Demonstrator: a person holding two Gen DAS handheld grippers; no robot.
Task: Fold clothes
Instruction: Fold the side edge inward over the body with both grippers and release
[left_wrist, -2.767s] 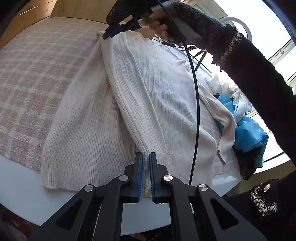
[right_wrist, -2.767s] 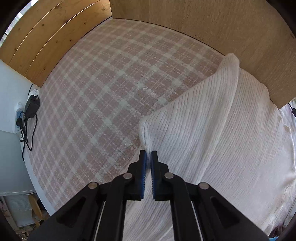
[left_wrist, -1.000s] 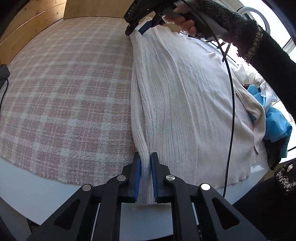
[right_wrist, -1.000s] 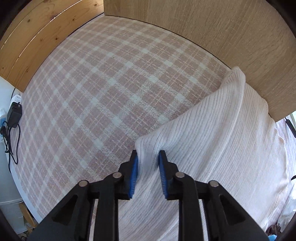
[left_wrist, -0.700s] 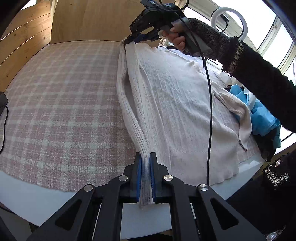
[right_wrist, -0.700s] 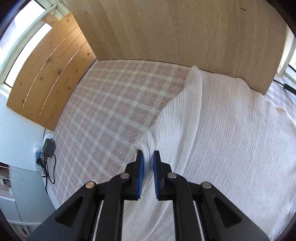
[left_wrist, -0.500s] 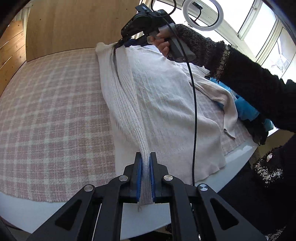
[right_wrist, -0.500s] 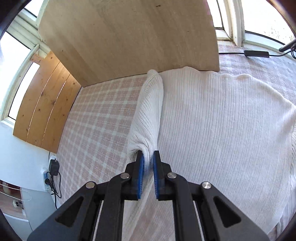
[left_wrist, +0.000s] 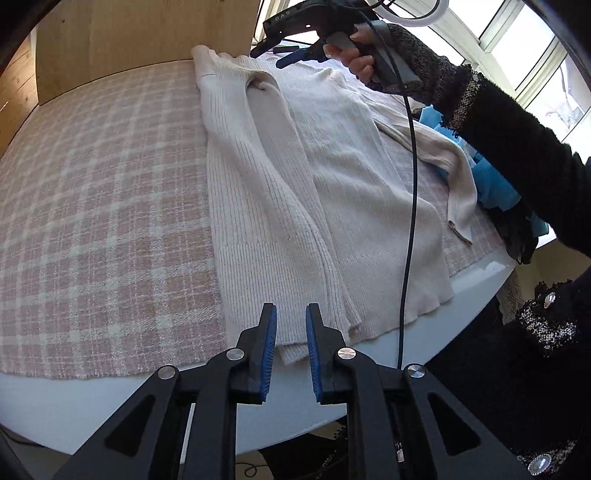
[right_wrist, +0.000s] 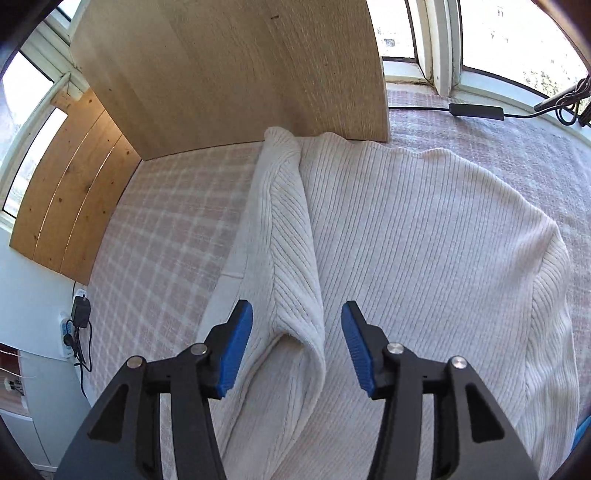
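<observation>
A cream ribbed sweater (left_wrist: 280, 192) lies on the pink plaid cloth (left_wrist: 103, 192), its left side folded over onto the body. My left gripper (left_wrist: 290, 325) is open over the sweater's bottom hem, holding nothing. My right gripper (right_wrist: 297, 332) is wide open just above the folded edge (right_wrist: 291, 236) near the shoulder; the fold lies loose between the jaws. In the left wrist view the right gripper (left_wrist: 280, 48) hovers over the collar end, held by a hand (left_wrist: 360, 55) in a dark sleeve. One sleeve (left_wrist: 443, 166) trails to the right.
A wooden panel (right_wrist: 229, 70) stands behind the table. Blue clothing (left_wrist: 491, 184) is piled at the right edge. The white table rim (left_wrist: 110, 398) shows in front. A black cable (left_wrist: 410, 206) hangs across the sweater. A charger (right_wrist: 79, 310) is plugged in at the left.
Both grippers carried the sweater's left edge over to the right, laid it on the body, then opened and let it go. The fold now rests flat.
</observation>
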